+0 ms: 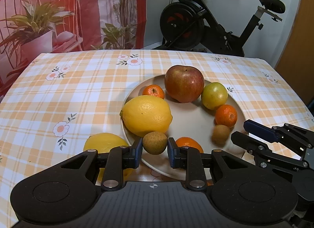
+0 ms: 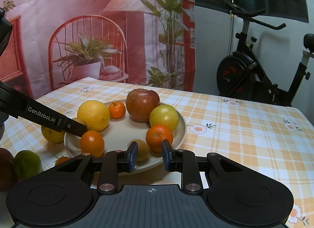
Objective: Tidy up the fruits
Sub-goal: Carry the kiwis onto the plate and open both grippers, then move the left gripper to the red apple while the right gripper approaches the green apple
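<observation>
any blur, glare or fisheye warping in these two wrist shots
Left wrist view: sharp overall; the small brown fruit near the right gripper is smeared, and the table edge bows from the fisheye. Right wrist view: the brown fruit between the fingers is soft, small glints sit on the apple, and the corners darken.

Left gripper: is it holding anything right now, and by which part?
Yes: the left gripper clamps the small brown fruit by its two opposite sides.
</observation>
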